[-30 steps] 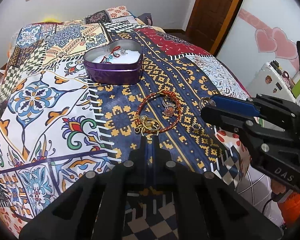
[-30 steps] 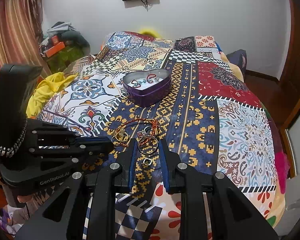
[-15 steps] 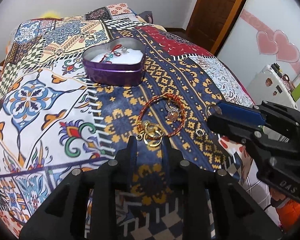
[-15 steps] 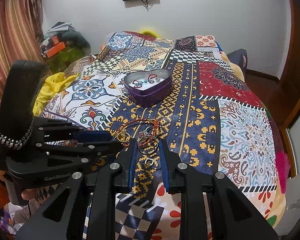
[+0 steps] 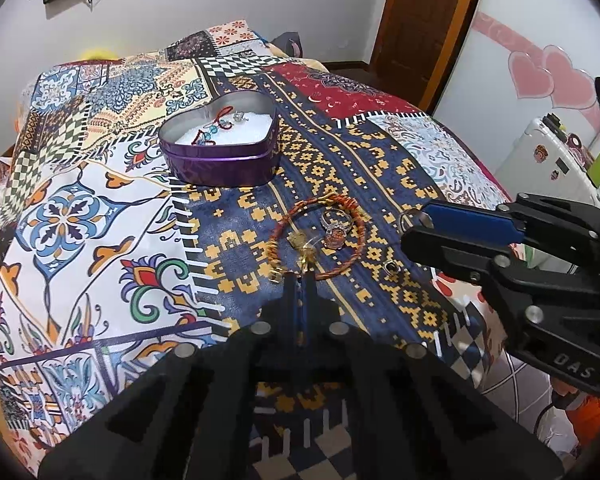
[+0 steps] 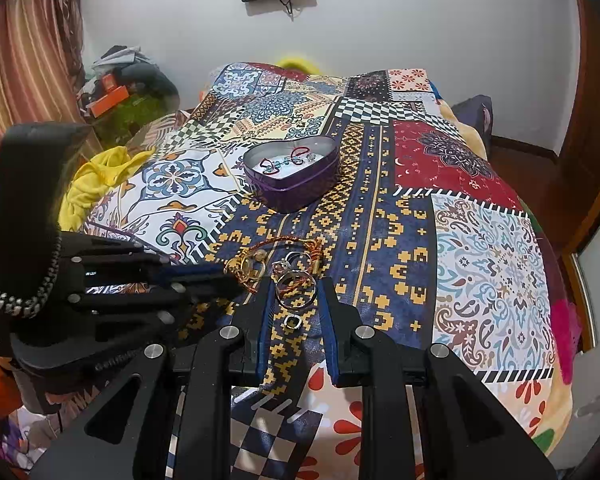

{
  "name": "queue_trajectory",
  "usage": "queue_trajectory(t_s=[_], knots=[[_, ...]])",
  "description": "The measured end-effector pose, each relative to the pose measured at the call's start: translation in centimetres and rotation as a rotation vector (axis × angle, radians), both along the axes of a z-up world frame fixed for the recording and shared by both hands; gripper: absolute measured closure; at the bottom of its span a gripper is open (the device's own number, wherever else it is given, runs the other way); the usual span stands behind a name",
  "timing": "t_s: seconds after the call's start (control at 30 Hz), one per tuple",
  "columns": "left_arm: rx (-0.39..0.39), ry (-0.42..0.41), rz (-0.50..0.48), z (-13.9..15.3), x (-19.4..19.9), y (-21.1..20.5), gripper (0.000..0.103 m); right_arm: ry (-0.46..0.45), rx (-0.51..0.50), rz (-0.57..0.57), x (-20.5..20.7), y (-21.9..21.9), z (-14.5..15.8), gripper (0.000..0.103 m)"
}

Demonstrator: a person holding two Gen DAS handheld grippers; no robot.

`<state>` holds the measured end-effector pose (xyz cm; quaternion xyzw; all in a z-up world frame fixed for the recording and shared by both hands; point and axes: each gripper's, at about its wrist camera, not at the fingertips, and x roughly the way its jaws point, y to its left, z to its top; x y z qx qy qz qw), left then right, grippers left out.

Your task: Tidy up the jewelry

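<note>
A purple heart-shaped tin (image 5: 220,152) sits on the patchwork bedspread with a red cord and beaded pieces inside; it also shows in the right wrist view (image 6: 296,176). Nearer lies a red-and-gold cord bracelet (image 5: 356,248) with a stone ring (image 5: 336,228) inside its loop. My left gripper (image 5: 300,278) is shut on the gold charm cluster (image 5: 306,254) at the bracelet's near edge. My right gripper (image 6: 294,286) is open over a large silver ring (image 6: 296,290), with a small square ring (image 6: 293,322) between its fingers.
A small dark ring (image 5: 391,267) lies right of the bracelet. The bed edge (image 6: 556,320) drops off at the right toward a wooden door (image 5: 424,20). Yellow cloth (image 6: 96,176) and clutter lie left of the bed. A white suitcase (image 5: 556,160) stands at the right.
My left gripper opened, moved forward to the bracelet's gold charms and closed on them. The charms are lifted slightly. My right gripper has stayed open over the silver ring.
</note>
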<state>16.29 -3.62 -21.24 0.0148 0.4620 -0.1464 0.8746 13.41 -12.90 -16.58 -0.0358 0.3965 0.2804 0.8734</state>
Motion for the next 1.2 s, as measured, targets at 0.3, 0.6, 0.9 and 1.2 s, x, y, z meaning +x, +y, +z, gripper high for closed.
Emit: queue_trajectory(t_s=[0.3,0.6,0.9,1.2], knots=[[-0.026,-0.018,0.027,1.4,-0.4,1.6,0.103,-0.006,0.01,-0.006,0.0,-0.1,0.4,0.083],[-0.075,0.016,-0.004,1.6,0.6,0.4,0.082,0.0,0.028,-0.035,0.4,-1.2,0.5,0.083],[-0.077,0.062,-0.02,0.1,2.2,-1.1,0.082,0.003,0.025,-0.057,0.5,-2.4,0.4,0.083],[-0.05,0.083,0.009,-0.7,3.6,-0.8,0.082,0.013,0.03,-0.058,0.8,-2.6,0.0,0.083]])
